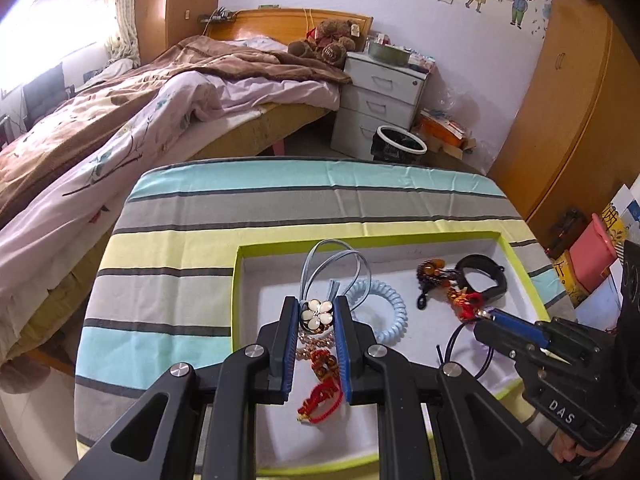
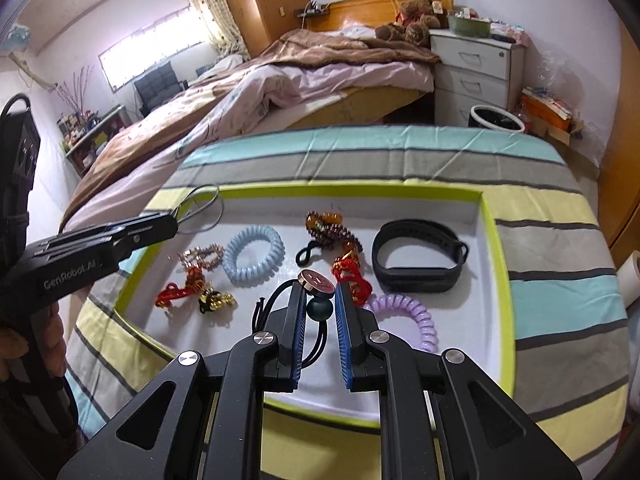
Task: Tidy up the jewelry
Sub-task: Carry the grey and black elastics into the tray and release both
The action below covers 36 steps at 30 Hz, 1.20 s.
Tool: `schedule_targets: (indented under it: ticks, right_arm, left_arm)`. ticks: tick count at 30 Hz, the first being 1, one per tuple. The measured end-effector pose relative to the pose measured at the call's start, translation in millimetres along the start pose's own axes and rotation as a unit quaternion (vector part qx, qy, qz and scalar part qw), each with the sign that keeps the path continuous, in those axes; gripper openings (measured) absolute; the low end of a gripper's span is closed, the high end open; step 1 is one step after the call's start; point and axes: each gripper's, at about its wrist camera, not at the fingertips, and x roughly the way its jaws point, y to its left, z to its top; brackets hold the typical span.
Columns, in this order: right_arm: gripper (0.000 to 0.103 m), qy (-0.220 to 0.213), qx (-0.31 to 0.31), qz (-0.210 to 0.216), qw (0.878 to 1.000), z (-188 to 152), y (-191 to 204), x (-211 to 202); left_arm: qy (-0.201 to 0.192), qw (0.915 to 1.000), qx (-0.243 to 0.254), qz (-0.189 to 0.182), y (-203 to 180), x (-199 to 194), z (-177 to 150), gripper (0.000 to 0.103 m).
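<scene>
Bedroom, striped table (image 1: 168, 240) | white tray (image 1: 520, 276) with jewelry | left gripper (image 1: 317, 312) clamps flower hair tie (image 1: 316, 314) | right gripper (image 2: 320, 296) pinches bead hair tie (image 2: 320, 308), both over tray

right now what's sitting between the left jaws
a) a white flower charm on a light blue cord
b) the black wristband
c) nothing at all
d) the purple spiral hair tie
a: in the left wrist view the white flower charm sits clamped between the left gripper's jaws with its light blue cord looping above, while the black wristband lies apart in the tray.
</scene>
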Motion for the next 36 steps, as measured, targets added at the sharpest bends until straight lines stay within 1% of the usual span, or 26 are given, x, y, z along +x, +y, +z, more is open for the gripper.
schedule_targets:
  ticks: [4, 8, 10, 15, 24, 30, 34, 36]
  right_arm:
    - [0.015, 0.012, -0.010, -0.001, 1.000, -2.4, 1.0, 7.2]
    - [0.015, 0.019, -0.017, -0.005, 1.000, -4.1, 2.3, 12.2]
    - [0.015, 0.023, -0.024, -0.013, 0.999, -4.7, 3.3, 14.3]
    - [0.015, 0.030, -0.037, -0.019, 0.999, -7.3, 4.7, 18.1]
    - [0.015, 0.027, -0.057, -0.033, 0.997, -7.5, 9.3, 19.4]
    - [0.015, 0.027, -0.063, -0.038, 0.997, -7.1, 10.4, 18.6]
    - [0.016, 0.028, -0.066, -0.040, 0.997, -5.4, 11.3, 18.6]
    - [0.023, 0.028, -0.067, -0.039, 0.997, -5.3, 11.4, 18.0]
  left_arm:
    - [0.014, 0.9999, -0.005, -0.004, 4.1, 13.8, 1.6, 0.017]
    - [0.022, 0.9998, -0.002, -0.001, 6.0, 23.0, 1.8, 0.017]
    - [0.027, 0.9996, -0.003, -0.002, 6.4, 28.0, 1.7, 0.017]
    - [0.034, 0.9994, -0.004, -0.002, 5.7, 35.2, 0.5, 0.017]
    - [0.042, 0.9991, -0.007, -0.002, 5.3, 38.5, -1.5, 0.018]
    - [0.043, 0.9991, -0.005, -0.003, 2.5, 38.7, -1.7, 0.021]
    - [0.045, 0.9990, -0.007, 0.002, 2.6, 40.5, -2.0, 0.026]
    - [0.045, 0.9990, -0.007, 0.008, 2.3, 39.8, -2.0, 0.029]
